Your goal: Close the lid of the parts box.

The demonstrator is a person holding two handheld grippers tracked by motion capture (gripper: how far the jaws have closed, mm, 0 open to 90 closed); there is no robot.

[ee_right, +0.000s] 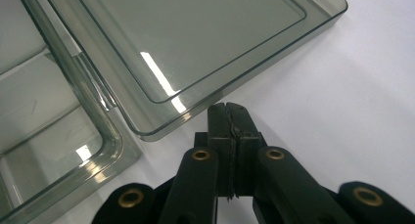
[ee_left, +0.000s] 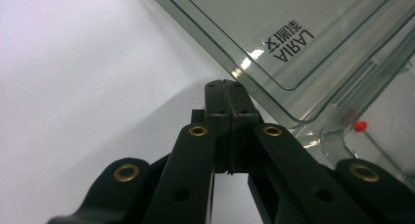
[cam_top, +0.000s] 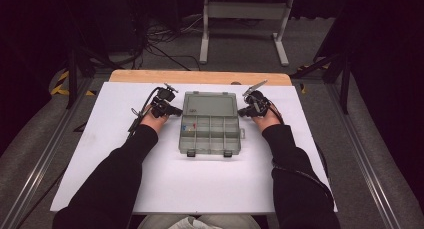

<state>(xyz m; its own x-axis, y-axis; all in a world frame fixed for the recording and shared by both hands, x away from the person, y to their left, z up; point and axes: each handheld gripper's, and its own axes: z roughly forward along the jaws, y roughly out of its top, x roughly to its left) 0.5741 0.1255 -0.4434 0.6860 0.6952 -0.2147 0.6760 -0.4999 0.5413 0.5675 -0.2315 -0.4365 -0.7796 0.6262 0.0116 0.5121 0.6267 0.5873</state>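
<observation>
Item: clear grey plastic compartment box (cam_top: pixel 210 124), mid white surface (cam_top: pixel 125 159), its flat lid (cam_top: pixel 210 105) folded open behind. Left tongs (ee_left: pixel 226 82) and right tongs (ee_right: pixel 226 106), both pressed together and empty, flank the lid edges. Advice: lift both sides evenly, slowly, to close it.

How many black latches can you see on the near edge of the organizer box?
2. One latch sits at the left end of the near edge of the clear organizer box; the other latch sits at the right end. No more show on that edge, though the picture is small.
</observation>
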